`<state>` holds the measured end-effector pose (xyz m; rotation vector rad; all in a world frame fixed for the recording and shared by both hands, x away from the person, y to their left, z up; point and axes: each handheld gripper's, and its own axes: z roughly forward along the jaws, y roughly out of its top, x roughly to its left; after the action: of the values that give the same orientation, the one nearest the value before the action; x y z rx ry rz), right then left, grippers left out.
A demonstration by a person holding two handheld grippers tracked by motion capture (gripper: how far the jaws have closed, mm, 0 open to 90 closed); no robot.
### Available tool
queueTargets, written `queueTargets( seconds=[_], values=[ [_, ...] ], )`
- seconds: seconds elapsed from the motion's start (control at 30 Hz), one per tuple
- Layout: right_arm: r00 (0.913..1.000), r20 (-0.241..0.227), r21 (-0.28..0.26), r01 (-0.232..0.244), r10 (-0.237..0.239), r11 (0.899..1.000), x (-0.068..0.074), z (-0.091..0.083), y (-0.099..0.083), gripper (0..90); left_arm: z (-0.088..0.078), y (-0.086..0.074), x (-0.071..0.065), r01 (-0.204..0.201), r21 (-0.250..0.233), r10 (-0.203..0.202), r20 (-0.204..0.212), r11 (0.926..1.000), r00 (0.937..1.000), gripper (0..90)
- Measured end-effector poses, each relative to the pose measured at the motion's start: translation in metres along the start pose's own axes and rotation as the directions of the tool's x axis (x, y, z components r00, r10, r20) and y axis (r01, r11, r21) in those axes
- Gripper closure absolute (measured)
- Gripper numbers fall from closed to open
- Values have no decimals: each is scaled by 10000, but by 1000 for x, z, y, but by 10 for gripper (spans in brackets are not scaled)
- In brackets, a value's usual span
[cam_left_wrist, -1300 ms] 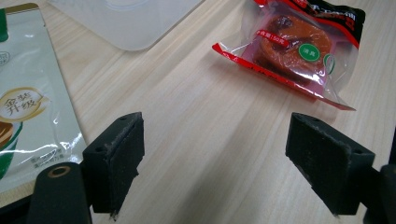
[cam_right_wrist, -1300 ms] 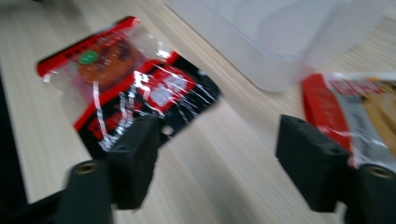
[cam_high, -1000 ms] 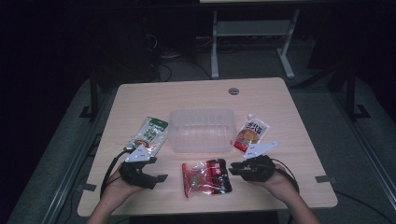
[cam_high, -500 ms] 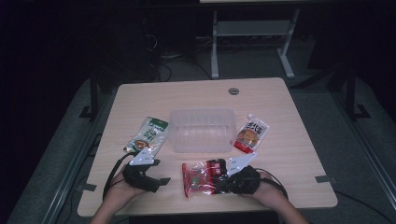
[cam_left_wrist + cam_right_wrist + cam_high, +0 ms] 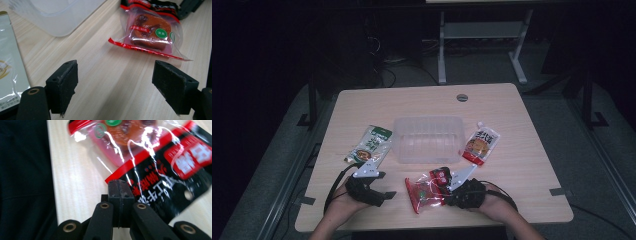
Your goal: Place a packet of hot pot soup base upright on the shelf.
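Two jaws of the right gripper (image 5: 119, 185) pinch the red snack packet (image 5: 427, 187) by its edge, ready for lifting. Left gripper (image 5: 115, 85) jaws gape, empty, above the surface (image 5: 522, 165).

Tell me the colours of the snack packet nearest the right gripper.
Clear plastic snack packet with red and black printed bands, reddish-brown food inside; the left gripper view shows it best.

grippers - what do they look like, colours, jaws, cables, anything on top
Both are black. The left gripper and right gripper each carry a pale grey three-cornered plate on top and trail a black cable. The jaws are flat, matte black pads with slightly rough edges, mounted on black links with brass-coloured rivets. Forearms are bare, no sleeves visible.
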<state>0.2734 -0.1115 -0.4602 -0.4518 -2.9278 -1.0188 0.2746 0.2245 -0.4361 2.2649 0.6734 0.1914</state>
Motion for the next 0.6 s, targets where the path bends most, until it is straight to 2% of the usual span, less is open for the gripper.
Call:
queueTargets(
  seconds=[0.17,0.27,0.33,0.37,0.43,0.53,0.6],
  values=[
    [9985,430,-68,-333,335,9994,-5,-4,-5,898,3,3,-4,-191,51,190,114,9998,9998,212],
    [9976,431,-319,-525,538,9981,-8,-9,-6,898,5,6,-8,-159,-111,163,329,9998,9993,233],
    [9970,388,-635,-645,671,9959,-10,-14,-7,897,6,8,-11,-113,-251,125,494,9996,9987,283],
    [9943,381,-757,-968,999,9924,-9,-17,-8,890,7,9,-12,-138,-279,152,517,9995,9985,311],
    [9927,463,-799,-1075,1114,9910,-11,-20,-10,849,9,12,-15,-181,-295,199,644,9994,9977,378],
    [9868,433,-1005,-1512,1561,9834,-12,-24,-12,745,12,16,-18,-300,-335,323,696,9990,9970,479],
    [9869,614,-1096,-1421,1494,9838,-14,-26,-13,663,14,19,-22,-357,-385,386,781,9986,9962,561]
  ],
)
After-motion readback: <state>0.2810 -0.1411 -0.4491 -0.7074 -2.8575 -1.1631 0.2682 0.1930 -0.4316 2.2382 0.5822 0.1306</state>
